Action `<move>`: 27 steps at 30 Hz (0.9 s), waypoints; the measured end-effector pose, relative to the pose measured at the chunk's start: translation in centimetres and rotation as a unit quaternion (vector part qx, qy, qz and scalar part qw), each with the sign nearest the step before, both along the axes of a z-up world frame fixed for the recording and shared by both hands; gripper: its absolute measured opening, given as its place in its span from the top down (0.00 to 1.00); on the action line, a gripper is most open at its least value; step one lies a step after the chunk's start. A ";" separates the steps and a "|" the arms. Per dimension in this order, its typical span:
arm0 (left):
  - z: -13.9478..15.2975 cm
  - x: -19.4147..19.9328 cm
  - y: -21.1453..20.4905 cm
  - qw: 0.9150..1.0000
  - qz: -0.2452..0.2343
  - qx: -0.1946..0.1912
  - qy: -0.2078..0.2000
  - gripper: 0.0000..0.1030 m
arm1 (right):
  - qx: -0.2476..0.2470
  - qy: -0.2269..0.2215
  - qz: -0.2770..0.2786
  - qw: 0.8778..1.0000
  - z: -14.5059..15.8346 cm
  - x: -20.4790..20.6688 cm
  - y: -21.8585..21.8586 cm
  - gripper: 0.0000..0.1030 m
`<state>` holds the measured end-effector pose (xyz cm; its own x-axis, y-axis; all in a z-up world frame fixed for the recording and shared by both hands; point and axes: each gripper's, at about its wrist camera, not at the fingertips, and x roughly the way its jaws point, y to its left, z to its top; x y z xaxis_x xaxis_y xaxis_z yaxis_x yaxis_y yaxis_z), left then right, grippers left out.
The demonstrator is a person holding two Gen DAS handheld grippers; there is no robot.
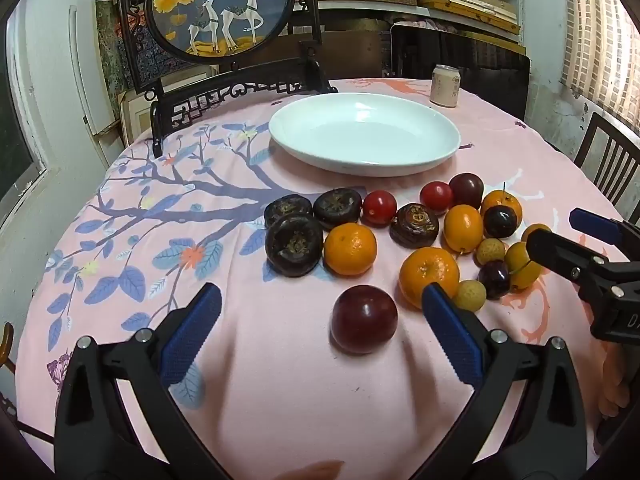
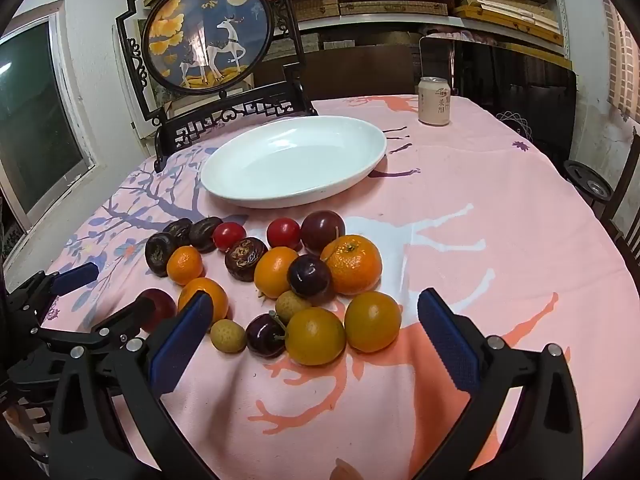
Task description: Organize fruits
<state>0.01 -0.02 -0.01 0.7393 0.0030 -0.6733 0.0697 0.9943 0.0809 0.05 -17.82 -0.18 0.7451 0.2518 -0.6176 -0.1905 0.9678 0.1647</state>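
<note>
A loose pile of fruit lies on the pink tablecloth in front of an empty white oval dish (image 1: 360, 136) (image 2: 296, 160). My left gripper (image 1: 320, 288) is open, and a dark red plum (image 1: 364, 318) rests on the cloth just beyond and between its blue pads, untouched. A mandarin (image 1: 430, 276) sits by the right pad. My right gripper (image 2: 316, 296) is open too, with two yellow-orange fruits (image 2: 316, 336) (image 2: 372, 320) and a cherry (image 2: 264, 336) between its fingers, not pressed. Each gripper shows in the other's view: right gripper (image 1: 560, 228), left gripper (image 2: 112, 290).
Dark water chestnuts (image 1: 294, 244), red cherry tomatoes (image 1: 379, 208), more mandarins (image 2: 352, 264) and longans (image 2: 228, 336) fill the pile. A drink can (image 1: 444, 86) (image 2: 434, 100) stands at the far side. A framed deer screen (image 1: 224, 8) stands at the back left, and a chair (image 1: 604, 156) at the right.
</note>
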 end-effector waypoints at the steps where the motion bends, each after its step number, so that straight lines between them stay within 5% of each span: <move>1: 0.0 0.0 0.0 1.000 0.000 -0.002 0.002 0.02 | 0.000 0.000 0.000 1.000 0.0 0.0 0.0 0.01; 27: 0.0 0.0 0.2 1.000 0.001 -0.013 -0.003 0.02 | 0.003 -0.001 0.000 1.000 0.2 -0.1 0.0 0.01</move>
